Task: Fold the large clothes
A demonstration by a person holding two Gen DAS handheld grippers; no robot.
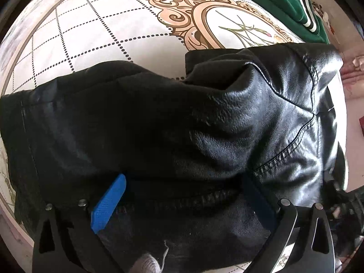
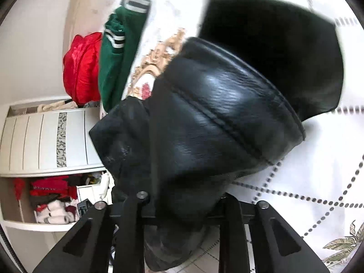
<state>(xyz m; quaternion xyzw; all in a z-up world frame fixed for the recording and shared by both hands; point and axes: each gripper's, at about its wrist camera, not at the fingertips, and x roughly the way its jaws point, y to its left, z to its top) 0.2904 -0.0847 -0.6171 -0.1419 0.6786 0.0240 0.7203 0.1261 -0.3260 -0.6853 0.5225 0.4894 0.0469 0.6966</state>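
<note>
The black leather jacket [image 1: 204,136] lay bunched on the patterned bed cover [image 1: 91,45], near a green garment [image 1: 273,0]. The left hand-held gripper [image 1: 184,200] stood spread wide over it, pads clear. The right hand-held gripper [image 2: 182,209] pinched a jacket fold.

1. The leather jacket [image 1: 227,122] was glossy black.
2. The bedspread [image 1: 95,34] was white – a dotted black lattice, a tan scrolled medallion.
3. Far off, a green garment [image 2: 116,52] carried white stripes – a red one [image 2: 79,68] lay beside it.
4. The finger pads [image 1: 109,202] were blue.
</note>
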